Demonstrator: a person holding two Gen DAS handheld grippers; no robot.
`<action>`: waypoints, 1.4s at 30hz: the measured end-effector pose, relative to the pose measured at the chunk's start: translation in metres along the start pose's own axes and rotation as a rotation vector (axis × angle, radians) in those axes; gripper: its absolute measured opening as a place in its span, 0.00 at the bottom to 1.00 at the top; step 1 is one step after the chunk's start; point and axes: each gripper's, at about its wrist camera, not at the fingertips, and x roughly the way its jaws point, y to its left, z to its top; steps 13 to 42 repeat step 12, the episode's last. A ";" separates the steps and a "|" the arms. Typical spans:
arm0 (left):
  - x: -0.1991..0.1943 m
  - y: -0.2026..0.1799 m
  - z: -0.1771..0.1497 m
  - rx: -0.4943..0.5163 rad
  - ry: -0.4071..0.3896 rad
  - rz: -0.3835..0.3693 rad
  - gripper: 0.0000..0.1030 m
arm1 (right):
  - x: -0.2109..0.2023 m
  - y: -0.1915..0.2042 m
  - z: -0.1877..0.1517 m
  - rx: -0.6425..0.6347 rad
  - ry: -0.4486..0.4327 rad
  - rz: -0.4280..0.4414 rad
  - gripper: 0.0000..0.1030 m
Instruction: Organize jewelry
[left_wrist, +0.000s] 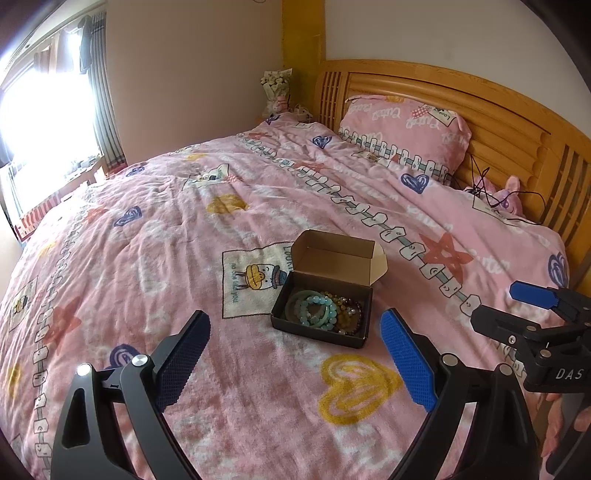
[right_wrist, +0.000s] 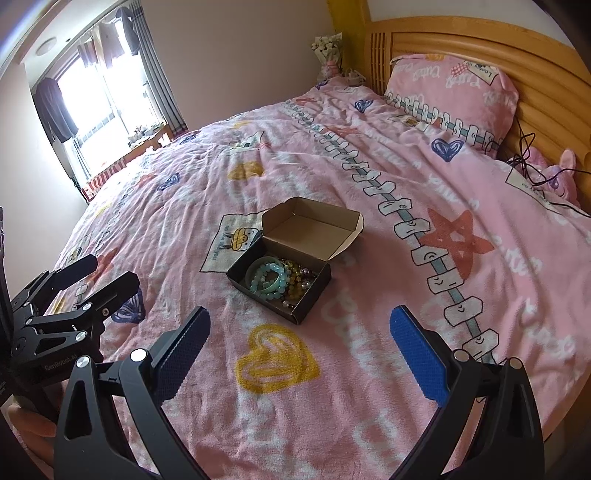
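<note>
Ahead of both tongs spreads the pink patterned bedspread (left_wrist: 155, 229), running back to a matching pillow (left_wrist: 402, 129) and a wooden headboard (left_wrist: 491, 107) far beyond the fingertips. Straight out from the left gripper (left_wrist: 295, 362), a little past its tips, sits a small black cardboard box (left_wrist: 317, 332) with its brown lid flap standing open on the far side; from the right gripper (right_wrist: 299, 354) the same box lies forward and slightly to the left. Both tongs are spread wide and hold nothing, each hovering above the blanket well short of the box. Inside the box lie the bracelets (left_wrist: 321, 310), a pale blue-green beaded pile toward the left tong's side with amber and dark red beads tangled against it. The strands look interlocked, so pinching one could drag its neighbours out too. The light box on soft, yielding bedding would probably tip or slide if a finger catches its wall.
</note>
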 end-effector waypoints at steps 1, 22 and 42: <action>0.000 0.000 0.000 -0.002 0.002 0.001 0.89 | 0.000 0.000 0.000 -0.002 0.000 0.001 0.93; -0.001 0.000 0.001 0.002 0.017 0.002 0.89 | -0.002 0.002 -0.002 -0.002 -0.002 0.000 0.93; -0.001 0.000 0.001 0.002 0.017 0.002 0.89 | -0.002 0.002 -0.002 -0.002 -0.002 0.000 0.93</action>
